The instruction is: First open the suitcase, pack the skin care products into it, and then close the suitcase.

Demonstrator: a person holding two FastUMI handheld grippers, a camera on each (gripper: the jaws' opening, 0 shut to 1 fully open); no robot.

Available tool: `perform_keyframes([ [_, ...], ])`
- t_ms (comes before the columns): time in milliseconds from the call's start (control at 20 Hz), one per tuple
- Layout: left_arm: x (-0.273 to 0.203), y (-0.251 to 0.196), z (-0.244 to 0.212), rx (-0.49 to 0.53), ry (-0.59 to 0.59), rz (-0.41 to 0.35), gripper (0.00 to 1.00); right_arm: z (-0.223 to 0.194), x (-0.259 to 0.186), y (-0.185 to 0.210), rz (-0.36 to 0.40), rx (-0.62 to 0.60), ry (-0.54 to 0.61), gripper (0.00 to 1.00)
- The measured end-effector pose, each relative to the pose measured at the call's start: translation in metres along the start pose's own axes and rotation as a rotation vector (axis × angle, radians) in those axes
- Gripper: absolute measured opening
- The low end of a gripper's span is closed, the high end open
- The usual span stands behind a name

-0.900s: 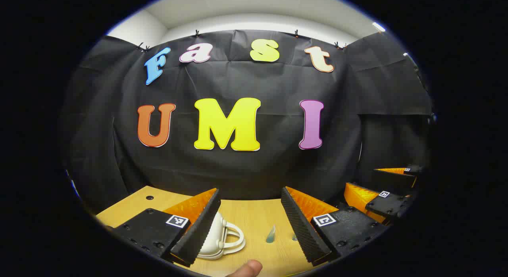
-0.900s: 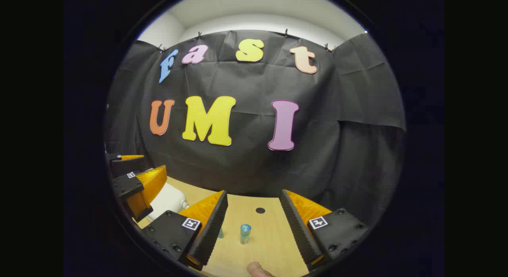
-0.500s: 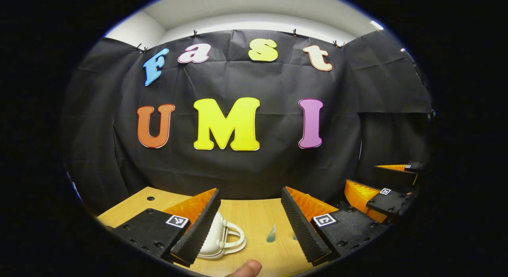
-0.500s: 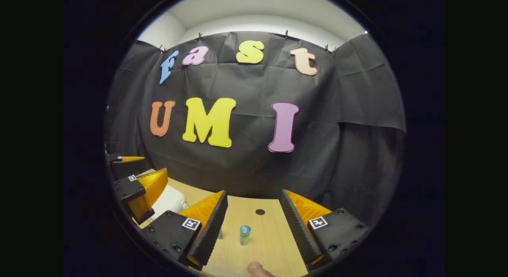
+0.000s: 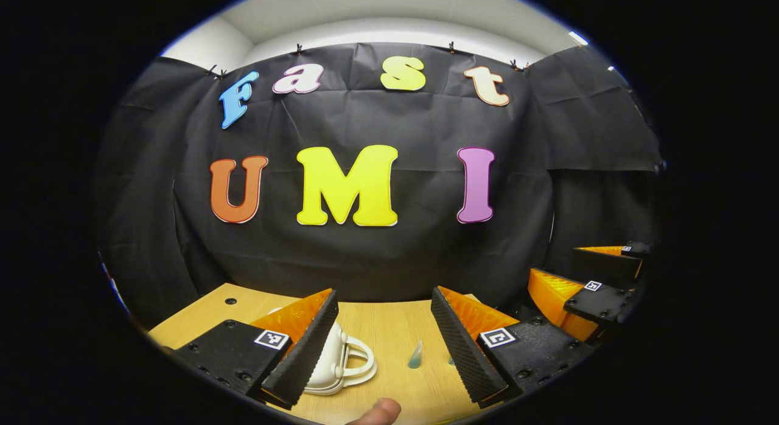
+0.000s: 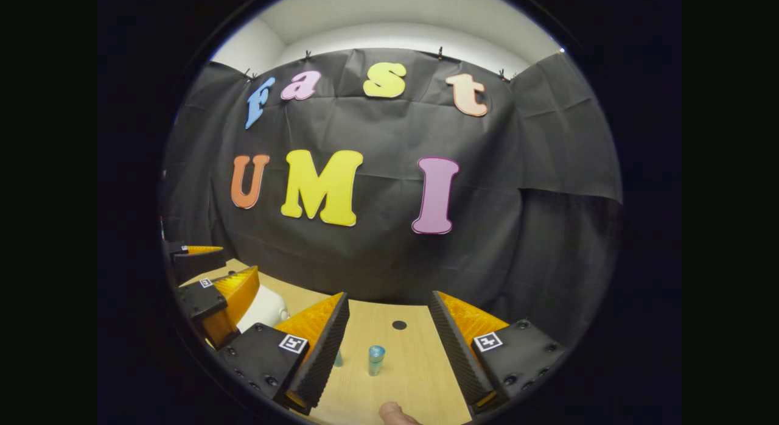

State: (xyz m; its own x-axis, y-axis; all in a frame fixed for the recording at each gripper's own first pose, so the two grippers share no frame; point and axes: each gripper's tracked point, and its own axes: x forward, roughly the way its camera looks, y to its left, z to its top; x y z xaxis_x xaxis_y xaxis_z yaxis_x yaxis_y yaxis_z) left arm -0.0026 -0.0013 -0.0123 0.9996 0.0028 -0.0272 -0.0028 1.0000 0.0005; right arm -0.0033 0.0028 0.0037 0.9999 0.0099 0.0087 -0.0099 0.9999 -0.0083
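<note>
In the left gripper view, the left hand-held gripper (image 5: 383,346) hangs open above the pale wood-grain desk (image 5: 389,327), its ribbed fingers spread wide. A small white rounded suitcase (image 5: 338,367) with a loop handle lies closed beside its left finger; a teal cone-shaped skin care tube (image 5: 415,355) stands between the fingers.

In the right gripper view, the right hand-held gripper (image 6: 386,346) gapes open over a teal cylindrical bottle (image 6: 376,359), seemingly upright

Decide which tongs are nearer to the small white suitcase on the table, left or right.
Left. The left tongs hang open just above the white suitcase, whose handle lies between their fingers. The right tongs are off to its side, open over the small teal bottle.
</note>
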Motion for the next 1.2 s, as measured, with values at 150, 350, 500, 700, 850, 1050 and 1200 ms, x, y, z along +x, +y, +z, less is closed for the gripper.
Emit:
perform_keyframes([
  [150,0.002,0.001,-0.003,0.0,0.007,0.0,0.98,-0.002,0.002,0.002,0.003,-0.004,0.006,0.79],
  [350,0.007,0.001,-0.014,-0.019,0.041,-0.006,0.98,-0.007,0.008,0.001,0.0,-0.007,0.018,0.8],
  [500,0.013,0.007,-0.032,0.014,0.062,0.012,0.98,-0.015,0.011,-0.004,-0.011,-0.018,0.031,0.8],
  [700,0.019,0.019,-0.095,0.075,0.164,0.034,0.98,-0.039,0.008,-0.018,-0.033,-0.04,0.08,0.8],
  [850,0.027,0.029,-0.144,0.148,0.247,0.052,0.98,-0.054,0.002,-0.032,-0.044,-0.057,0.103,0.8],
  [1050,0.043,0.03,-0.195,0.294,0.327,0.038,0.99,-0.072,0.0,-0.051,-0.068,-0.049,0.147,0.8],
  [1200,0.057,0.026,-0.23,0.451,0.373,0.017,0.96,-0.086,0.003,-0.067,-0.085,-0.008,0.176,0.81],
])
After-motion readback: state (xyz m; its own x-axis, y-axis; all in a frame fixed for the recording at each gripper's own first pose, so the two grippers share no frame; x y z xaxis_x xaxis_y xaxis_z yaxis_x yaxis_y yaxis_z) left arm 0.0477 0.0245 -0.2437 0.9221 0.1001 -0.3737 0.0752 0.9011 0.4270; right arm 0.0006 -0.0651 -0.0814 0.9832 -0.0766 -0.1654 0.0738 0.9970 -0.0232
